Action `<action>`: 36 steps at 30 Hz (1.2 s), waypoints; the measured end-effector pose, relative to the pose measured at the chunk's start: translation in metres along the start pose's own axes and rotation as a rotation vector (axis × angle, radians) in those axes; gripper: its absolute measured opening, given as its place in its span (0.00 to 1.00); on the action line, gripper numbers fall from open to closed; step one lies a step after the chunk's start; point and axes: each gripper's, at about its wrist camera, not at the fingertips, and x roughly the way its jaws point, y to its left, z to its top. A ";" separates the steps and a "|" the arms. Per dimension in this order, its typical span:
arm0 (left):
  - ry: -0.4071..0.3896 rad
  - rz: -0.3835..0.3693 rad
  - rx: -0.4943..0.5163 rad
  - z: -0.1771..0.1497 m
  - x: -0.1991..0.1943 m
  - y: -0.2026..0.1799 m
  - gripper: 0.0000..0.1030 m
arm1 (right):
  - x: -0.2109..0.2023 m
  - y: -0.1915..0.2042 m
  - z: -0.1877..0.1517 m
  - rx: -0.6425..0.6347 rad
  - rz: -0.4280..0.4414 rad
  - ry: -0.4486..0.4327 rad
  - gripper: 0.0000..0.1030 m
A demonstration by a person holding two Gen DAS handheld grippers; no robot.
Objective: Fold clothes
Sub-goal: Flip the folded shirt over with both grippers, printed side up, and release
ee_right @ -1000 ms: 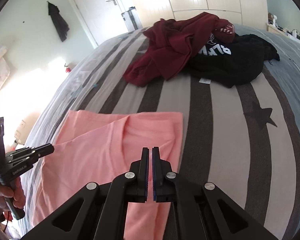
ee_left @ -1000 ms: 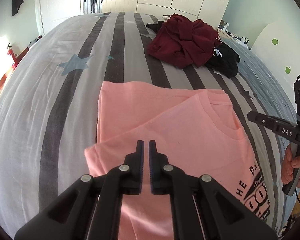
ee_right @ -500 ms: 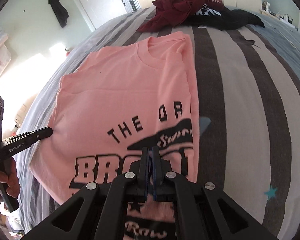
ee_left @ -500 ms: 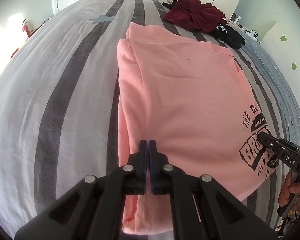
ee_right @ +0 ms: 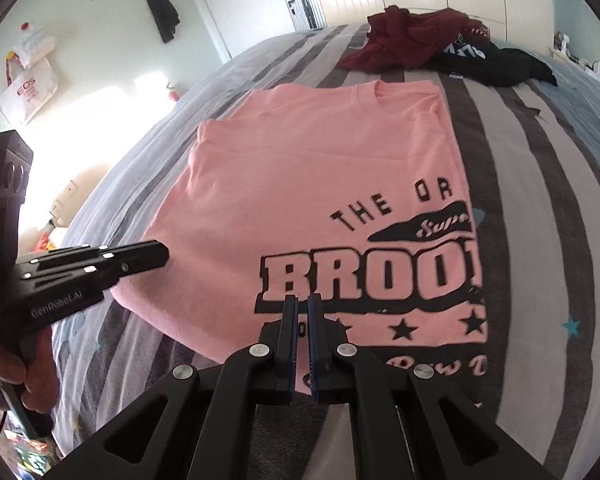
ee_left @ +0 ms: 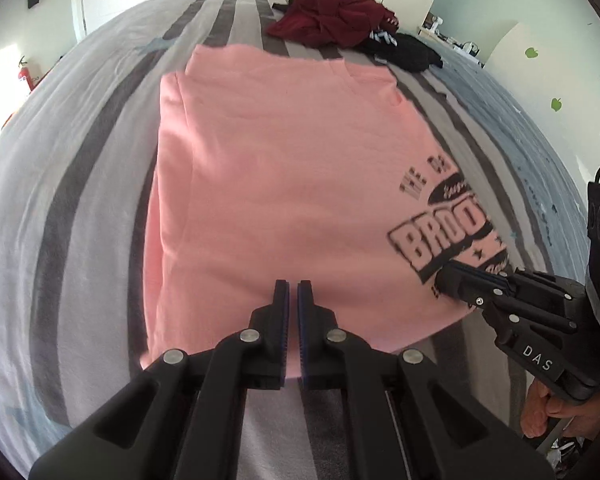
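While the pink T-shirt (ee_left: 284,184) lies folded and print-up on the striped bed (ee_left: 80,200), I see my left gripper (ee_left: 293,292) at its near hem, fingers slightly parted around nothing. To the right, my right gripper (ee_right: 302,306) hovers over the black lettering, likewise narrowly apart. Maroon clothes (ee_right: 412,36) and a black garment (ee_right: 496,60) sit beyond.

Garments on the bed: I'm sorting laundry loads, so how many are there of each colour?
Pink: 1, the shirt
Maroon: 1, the crumpled heap
Black: 1, the printed garment
Total: 3, if each heap is one piece.
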 end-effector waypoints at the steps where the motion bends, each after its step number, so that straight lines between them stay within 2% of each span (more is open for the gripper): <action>1: -0.003 0.001 -0.010 -0.008 0.001 0.002 0.02 | 0.002 -0.001 -0.008 0.011 -0.003 0.005 0.06; 3: -0.008 0.003 -0.028 -0.021 0.001 0.005 0.02 | 0.002 -0.004 -0.023 0.033 -0.004 0.005 0.03; 6: -0.011 -0.008 -0.031 -0.019 -0.008 0.001 0.02 | -0.005 -0.005 -0.035 0.050 -0.008 0.011 0.03; 8: -0.020 -0.023 -0.031 -0.013 -0.014 -0.004 0.02 | -0.011 -0.004 -0.033 0.052 -0.013 0.020 0.03; 11: -0.043 -0.062 -0.024 -0.004 -0.021 -0.015 0.02 | -0.022 -0.002 -0.020 0.059 -0.010 -0.029 0.03; 15: -0.040 -0.114 -0.028 0.001 -0.007 -0.031 0.02 | -0.015 0.005 -0.006 0.042 0.014 -0.057 0.03; 18: -0.019 -0.091 -0.025 -0.008 0.013 -0.029 0.02 | 0.000 0.005 -0.007 0.013 -0.003 -0.029 0.03; 20: -0.027 -0.104 -0.016 -0.010 0.012 -0.023 0.02 | 0.007 -0.003 -0.011 0.012 -0.020 -0.014 0.00; 23: -0.039 -0.038 0.009 -0.008 -0.004 -0.013 0.02 | -0.005 -0.013 -0.012 -0.007 -0.083 -0.038 0.00; 27: -0.064 0.047 -0.030 -0.012 -0.022 0.023 0.02 | -0.024 -0.040 -0.012 0.055 -0.150 -0.064 0.00; 30: -0.042 0.050 -0.027 -0.022 -0.018 0.035 0.02 | -0.028 -0.060 -0.020 0.099 -0.175 -0.046 0.00; 32: -0.036 0.066 -0.007 -0.022 -0.022 0.032 0.02 | -0.030 -0.064 -0.025 0.084 -0.180 -0.038 0.00; 36: -0.079 0.088 -0.055 -0.018 -0.036 0.036 0.02 | -0.036 -0.071 -0.027 0.079 -0.199 -0.034 0.00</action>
